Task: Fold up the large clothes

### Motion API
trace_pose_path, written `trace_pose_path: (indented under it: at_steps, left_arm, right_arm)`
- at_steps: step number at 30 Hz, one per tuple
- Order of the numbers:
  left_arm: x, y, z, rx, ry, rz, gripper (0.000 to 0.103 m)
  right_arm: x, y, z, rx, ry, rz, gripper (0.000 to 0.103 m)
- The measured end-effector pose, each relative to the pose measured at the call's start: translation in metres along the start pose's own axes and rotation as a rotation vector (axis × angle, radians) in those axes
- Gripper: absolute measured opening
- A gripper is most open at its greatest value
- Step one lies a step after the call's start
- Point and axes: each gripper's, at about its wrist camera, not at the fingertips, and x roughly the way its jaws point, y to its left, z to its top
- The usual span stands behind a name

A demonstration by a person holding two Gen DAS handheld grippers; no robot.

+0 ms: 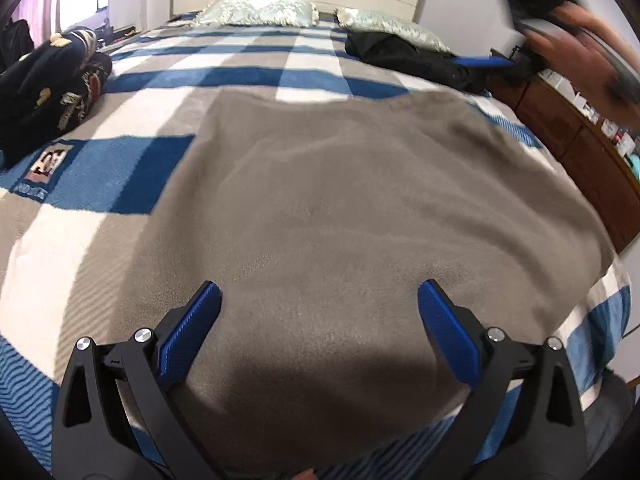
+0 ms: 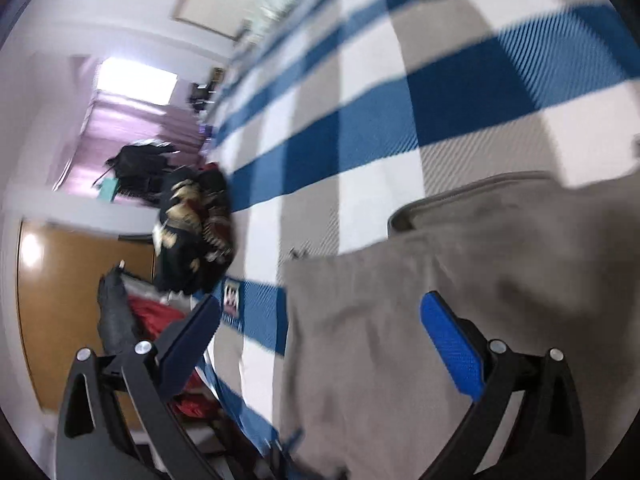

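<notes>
A large grey-brown garment [image 1: 340, 208] lies spread flat on the checked bed cover [image 1: 132, 172], filling the middle of the left wrist view. My left gripper [image 1: 320, 296] hovers open just above its near part, blue pads wide apart, nothing between them. In the right wrist view, which is tilted and blurred, the same garment [image 2: 440, 300] shows a folded edge and a collar-like opening [image 2: 404, 216]. My right gripper [image 2: 320, 308] is open over the garment's edge, holding nothing. The other gripper [image 1: 484, 62] appears blurred at the far right of the left wrist view, held by a hand.
A dark patterned clothes pile [image 1: 48, 84] lies at the bed's left edge. A black garment [image 1: 400, 56] rests near two pillows [image 1: 256, 12] by the headboard. A wooden dresser [image 1: 580, 148] stands along the right. A dark umbrella [image 2: 114, 312] and red cloth [image 2: 156, 312] sit beside the bed.
</notes>
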Motion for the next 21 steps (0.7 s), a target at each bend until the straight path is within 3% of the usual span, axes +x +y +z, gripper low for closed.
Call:
trace_pose_path:
  at_steps: [4, 9, 10, 11, 14, 17, 21]
  left_arm:
    - [-0.022, -0.011, 0.014, -0.028, -0.047, -0.062, 0.097]
    - [-0.014, -0.033, 0.009, 0.054, -0.027, -0.039, 0.097]
    - [-0.012, -0.034, 0.007, 0.058, -0.026, -0.032, 0.097]
    - [-0.009, -0.033, 0.004, 0.065, -0.014, -0.024, 0.097]
    - [-0.001, -0.033, -0.003, 0.113, 0.01, 0.012, 0.097]
    - [0.006, -0.027, -0.006, 0.097, 0.044, 0.001, 0.097]
    - [0.011, -0.017, -0.01, 0.065, 0.076, -0.022, 0.096]
  right_arm:
    - [-0.075, -0.03, -0.079, -0.055, -0.083, 0.02, 0.098]
    - [-0.115, -0.121, -0.159, 0.064, -0.223, -0.044, 0.098]
    - [-0.121, -0.135, -0.168, 0.095, -0.265, -0.04, 0.098]
    - [-0.126, -0.154, -0.179, 0.137, -0.31, 0.019, 0.098]
    - [-0.118, -0.181, -0.193, 0.187, -0.341, 0.077, 0.098]
    - [-0.103, -0.194, -0.196, 0.189, -0.323, 0.043, 0.092]
    - [-0.093, -0.23, -0.196, 0.31, -0.341, 0.175, 0.084]
